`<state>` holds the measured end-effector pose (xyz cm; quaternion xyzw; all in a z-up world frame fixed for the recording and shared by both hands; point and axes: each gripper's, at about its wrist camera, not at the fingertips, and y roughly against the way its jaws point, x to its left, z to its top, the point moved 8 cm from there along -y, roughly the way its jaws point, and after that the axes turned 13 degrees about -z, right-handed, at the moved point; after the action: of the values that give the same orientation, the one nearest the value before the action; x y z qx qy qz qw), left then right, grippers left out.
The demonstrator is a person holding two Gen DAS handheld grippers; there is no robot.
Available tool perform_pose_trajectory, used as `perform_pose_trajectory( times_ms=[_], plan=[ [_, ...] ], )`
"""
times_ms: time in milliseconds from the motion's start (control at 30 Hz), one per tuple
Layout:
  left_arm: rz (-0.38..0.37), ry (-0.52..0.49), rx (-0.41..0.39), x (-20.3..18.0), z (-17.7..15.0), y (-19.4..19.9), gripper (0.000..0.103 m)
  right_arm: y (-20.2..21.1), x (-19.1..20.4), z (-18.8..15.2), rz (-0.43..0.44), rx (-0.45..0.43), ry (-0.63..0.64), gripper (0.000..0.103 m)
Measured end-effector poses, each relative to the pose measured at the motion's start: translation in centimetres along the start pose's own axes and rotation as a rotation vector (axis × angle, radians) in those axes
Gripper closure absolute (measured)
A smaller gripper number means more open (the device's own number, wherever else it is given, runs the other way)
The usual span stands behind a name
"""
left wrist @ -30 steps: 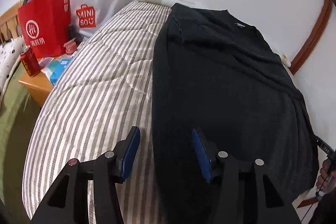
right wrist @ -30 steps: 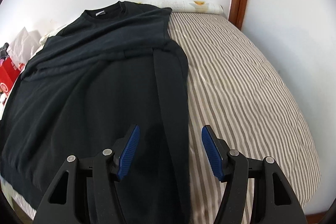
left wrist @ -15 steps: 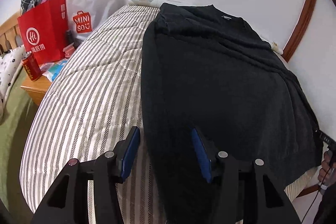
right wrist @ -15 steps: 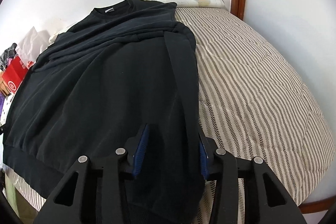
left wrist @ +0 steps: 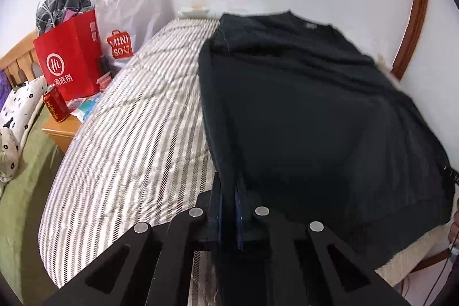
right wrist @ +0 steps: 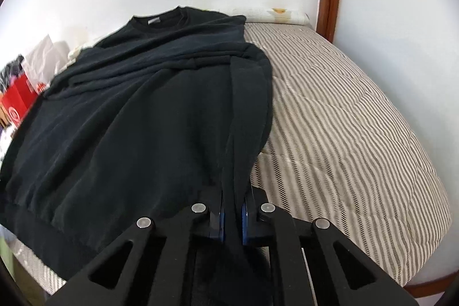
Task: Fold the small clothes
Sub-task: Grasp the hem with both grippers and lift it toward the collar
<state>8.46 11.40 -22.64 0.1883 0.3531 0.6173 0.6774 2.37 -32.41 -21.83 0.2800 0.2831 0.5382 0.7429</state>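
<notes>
The black sweater lies flat on the striped bed, filling the centre and right of the frame. The left tongs clench its left hem corner, and the right tongs clench the right. Lifting both corners together and level, towards the collar at upper centre, should keep the fold straight.

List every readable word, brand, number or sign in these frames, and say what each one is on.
"MINISO": white plastic bag, red shopping-bag logo.
"海底捞" under a round "Hi"-style logo: red paper bag.
Small white print near that bag's top edge: too small to read.
Yellow characters on the red can: too blurred to read.
Grey neck label on the black sweatshirt: no legible text.
</notes>
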Motion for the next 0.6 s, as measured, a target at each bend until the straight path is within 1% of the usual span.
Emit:
perform_pose_trajectory(
  times_ms=[100,267,367,500,600],
  plan=[
    [-0.027,0.005,-0.022,-0.3,0.4,1.6,0.096,1.7,-1.1,0.1,0.038,-0.015,-0.026,0.096],
    [-0.065,0.007,-0.029,-0.8,0.2,3.4,0.096,4.0,-1.7,0.2,0.062,-0.05,-0.016,0.096],
    [-0.093,0.004,-0.049,-1.2,0.7,4.3,0.096,5.1,-2.1,0.7,0.08,-0.066,-0.027,0.096],
    [-0.11,0.004,-0.092,-1.7,2.9,5.0,0.096,5.5,-2.0,2.4,0.109,-0.077,-0.065,0.095],
    [-0.113,-0.009,-0.135,-2.3,5.1,5.5,0.096,6.0,-1.4,4.6,0.118,-0.114,-0.074,0.095]
  ],
)
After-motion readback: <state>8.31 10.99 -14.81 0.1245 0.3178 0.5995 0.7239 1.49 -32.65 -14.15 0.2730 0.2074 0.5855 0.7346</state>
